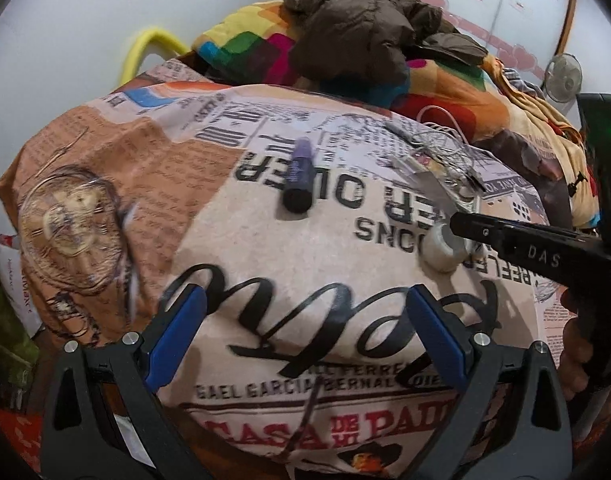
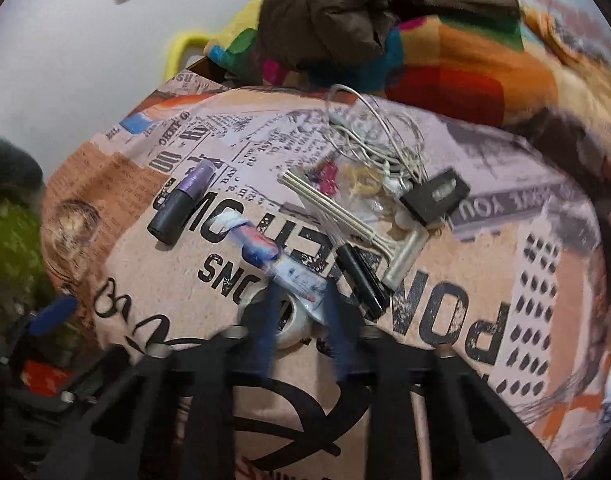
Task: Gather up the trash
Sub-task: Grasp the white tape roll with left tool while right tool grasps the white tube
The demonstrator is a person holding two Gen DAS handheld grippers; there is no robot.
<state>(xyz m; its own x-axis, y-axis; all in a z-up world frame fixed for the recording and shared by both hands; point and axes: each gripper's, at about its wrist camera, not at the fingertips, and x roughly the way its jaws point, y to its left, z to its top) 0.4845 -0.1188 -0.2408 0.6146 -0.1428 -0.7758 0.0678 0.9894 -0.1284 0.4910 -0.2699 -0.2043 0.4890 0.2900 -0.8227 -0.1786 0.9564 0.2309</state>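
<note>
The right wrist view looked down on a bed cover [image 2: 485, 280] printed like old newspapers, where small items lay strewn. The right gripper [image 2: 301, 320] had its blue fingers [image 2: 265, 320] drawn in on a small white tape roll [image 2: 289, 320], one finger apparently in the roll's hole and the other outside its wall, a sensible way to pinch a ring. Motion blur made the contact hard to confirm, but the jaws stood nearly together and the roll sat between them, so I judged it gripped. A crumpled plastic wrapper [image 2: 265, 246] touched the roll's far side. Beyond lay a purple tube [image 2: 185, 208], a black pen [image 2: 365, 280], a disposable razor [image 2: 345, 216], a tangle of white cable [image 2: 377, 136] and a black clip [image 2: 435, 196].

From the left wrist view, the left gripper [image 1: 305, 328] hung spread wide above the cover, holding nothing, probably waiting its turn. There the right gripper's black arm reached in from the right onto the roll [image 1: 443, 248]. A brown jacket [image 1: 365, 28] was heaped on a colourful blanket [image 1: 245, 48] behind.
</note>
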